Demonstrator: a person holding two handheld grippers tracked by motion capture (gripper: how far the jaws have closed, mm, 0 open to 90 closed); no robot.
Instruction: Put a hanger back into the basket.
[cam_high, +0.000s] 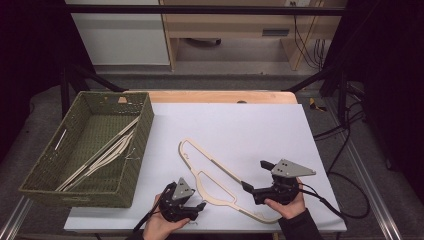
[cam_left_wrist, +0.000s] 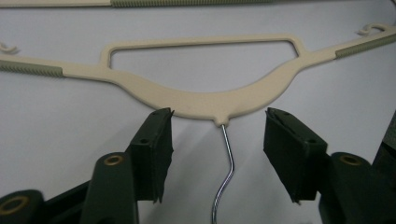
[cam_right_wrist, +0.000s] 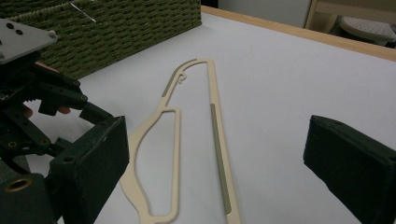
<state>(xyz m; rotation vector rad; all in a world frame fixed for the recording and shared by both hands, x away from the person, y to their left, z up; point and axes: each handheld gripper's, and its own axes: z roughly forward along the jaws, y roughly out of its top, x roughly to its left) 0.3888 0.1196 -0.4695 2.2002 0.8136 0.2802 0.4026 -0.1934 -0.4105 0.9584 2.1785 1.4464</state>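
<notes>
A cream plastic hanger (cam_high: 200, 184) with green grip strips lies flat on the white tabletop (cam_high: 240, 120). In the left gripper view its neck (cam_left_wrist: 205, 102) is just beyond the jaws, and its thin metal hook (cam_left_wrist: 226, 158) runs back between them, untouched. My left gripper (cam_high: 196, 199) (cam_left_wrist: 219, 117) is open, at the hanger's neck. My right gripper (cam_high: 255, 175) (cam_right_wrist: 224, 144) is open wide, low over the hanger's near end, with the long bar (cam_right_wrist: 215, 116) stretching away between its jaws.
A green wicker basket (cam_high: 136, 150) (cam_right_wrist: 116, 28) stands at the left of the table, with several similar hangers (cam_high: 102, 155) lying in it. The left gripper (cam_right_wrist: 32, 102) and its hand sit in front of the basket in the right gripper view. Cables trail off the table's right side.
</notes>
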